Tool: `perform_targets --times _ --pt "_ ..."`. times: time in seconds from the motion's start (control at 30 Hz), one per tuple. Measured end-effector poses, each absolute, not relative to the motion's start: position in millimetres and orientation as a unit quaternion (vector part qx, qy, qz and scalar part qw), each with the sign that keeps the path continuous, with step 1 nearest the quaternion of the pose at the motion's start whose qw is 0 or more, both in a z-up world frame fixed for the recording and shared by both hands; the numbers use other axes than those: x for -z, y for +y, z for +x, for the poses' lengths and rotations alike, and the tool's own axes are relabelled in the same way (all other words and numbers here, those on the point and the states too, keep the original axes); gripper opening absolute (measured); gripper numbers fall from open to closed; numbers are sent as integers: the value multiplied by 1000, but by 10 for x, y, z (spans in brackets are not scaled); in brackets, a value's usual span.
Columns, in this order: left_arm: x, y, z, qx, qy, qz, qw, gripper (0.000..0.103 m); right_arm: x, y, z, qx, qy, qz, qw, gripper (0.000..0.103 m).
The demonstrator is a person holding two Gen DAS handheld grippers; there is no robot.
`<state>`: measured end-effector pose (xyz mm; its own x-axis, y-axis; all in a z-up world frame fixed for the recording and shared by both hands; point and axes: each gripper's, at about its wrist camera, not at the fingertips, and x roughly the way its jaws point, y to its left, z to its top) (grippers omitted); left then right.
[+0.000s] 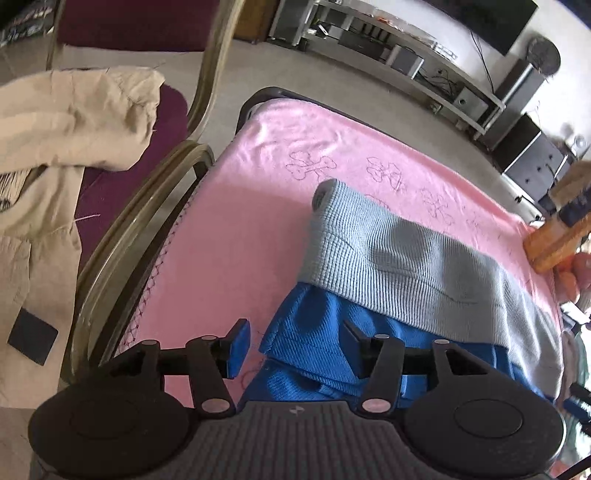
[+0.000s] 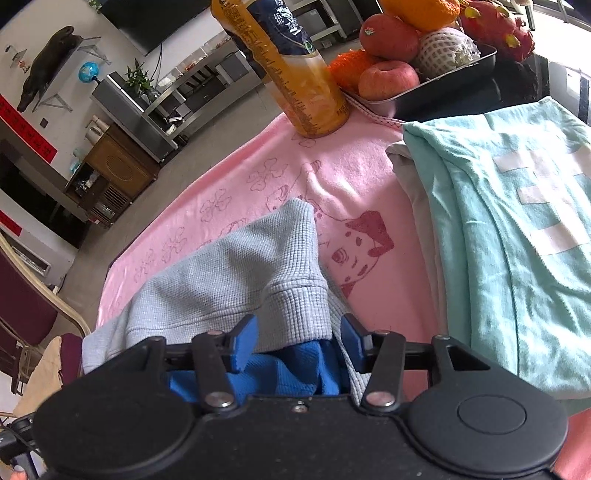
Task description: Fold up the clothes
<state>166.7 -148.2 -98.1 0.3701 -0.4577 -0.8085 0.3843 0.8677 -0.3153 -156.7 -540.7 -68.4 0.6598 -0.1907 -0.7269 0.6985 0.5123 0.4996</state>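
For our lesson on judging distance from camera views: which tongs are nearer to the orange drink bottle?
Right. The right tongs face the orange drink bottle across the pink towel. The left tongs sit at the far end; the bottle shows at their view's edge.

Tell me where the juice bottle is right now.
In the right wrist view, the juice bottle stands at the far edge of the pink towel, just left of the fruit tray.

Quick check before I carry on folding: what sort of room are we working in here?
Probably a home living or dining room. The clothes lie on a table under a pink towel, a fruit tray and drink bottle sit at its end, and a TV hangs above a low media shelf.
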Motion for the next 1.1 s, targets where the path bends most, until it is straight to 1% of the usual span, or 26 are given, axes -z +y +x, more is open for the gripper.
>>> perform_targets --times 0.27,0.33,0.4,0.43,0.5,0.63,0.73,0.83,1.1 --pt "1138 -1473 1809 252 539 -80 800 55 699 -5404 -1551 276 312 413 810 49" --pt "1180 -1484 1829 251 545 -85 795 51 704 -5399 -1545 276 314 412 810 49" --pt "1194 -1499 1817 253 545 -85 795 40 710 -5394 -1540 276 316 411 809 49" --pt "1187 -1507 1795 256 541 -83 797 39 712 -5394 -1539 277 317 411 809 49" --pt "1155 -1532 1747 259 529 -69 805 29 714 -5394 -1542 279 317 411 808 49" --pt "1076 -1582 1643 251 500 -34 828 19 715 -5396 -1548 282 318 409 808 50" --pt "1004 -1628 1551 251 475 -6 843 14 717 -5398 -1543 283 320 406 808 50" --pt "959 -1677 1477 255 457 17 852 12 723 -5403 -1539 284 321 405 807 50" --pt "973 -1662 1503 255 467 2 847 12 730 -5438 -1570 287 318 416 803 52"
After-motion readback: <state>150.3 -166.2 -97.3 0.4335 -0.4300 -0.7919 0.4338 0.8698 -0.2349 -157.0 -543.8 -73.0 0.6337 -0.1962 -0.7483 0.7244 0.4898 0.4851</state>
